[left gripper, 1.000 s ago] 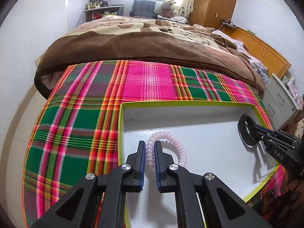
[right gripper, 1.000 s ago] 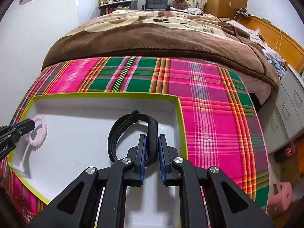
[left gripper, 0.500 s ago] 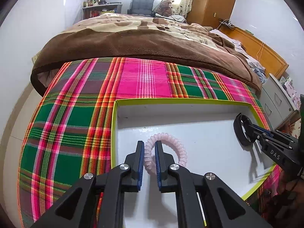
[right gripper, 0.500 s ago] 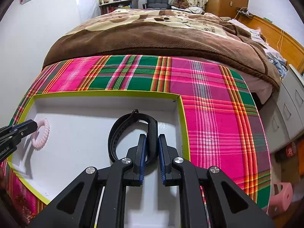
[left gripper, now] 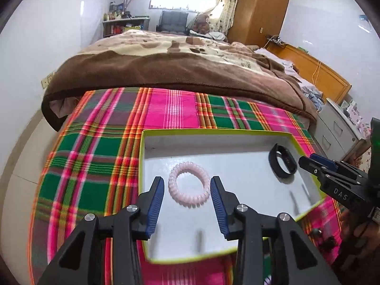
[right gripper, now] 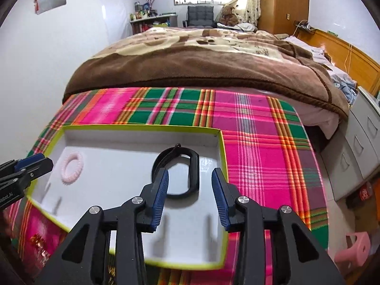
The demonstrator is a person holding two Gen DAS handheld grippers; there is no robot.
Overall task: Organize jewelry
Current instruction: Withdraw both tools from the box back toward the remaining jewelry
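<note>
A pink coiled bracelet [left gripper: 189,184] lies flat in the white tray [left gripper: 215,132] with a lime rim. My left gripper [left gripper: 187,187] hangs just above it, jaws opening, pads clear of the coil. A black wristband [right gripper: 184,173] lies in the same tray near its right wall. My right gripper [right gripper: 190,180] is above it with jaws opening, nothing pressed between the pads. In the right wrist view the pink bracelet [right gripper: 72,167] rests at the tray's left end, beside the left gripper's fingertips [right gripper: 35,162]. The left wrist view shows the wristband [left gripper: 282,163] free of the right gripper's fingertips [left gripper: 315,162].
The tray sits on a pink, green and red plaid cloth [left gripper: 99,152]. A bed with a brown blanket [left gripper: 171,71] lies behind it. Grey drawers [right gripper: 361,147] stand at the right and a pink stool [right gripper: 353,247] on the floor. Small loose pieces [right gripper: 38,243] lie on the cloth near the tray's front left.
Both grippers went from shut on their pieces to open, and both have pulled back and up. The pink bracelet and the black wristband now lie loose in the tray.
</note>
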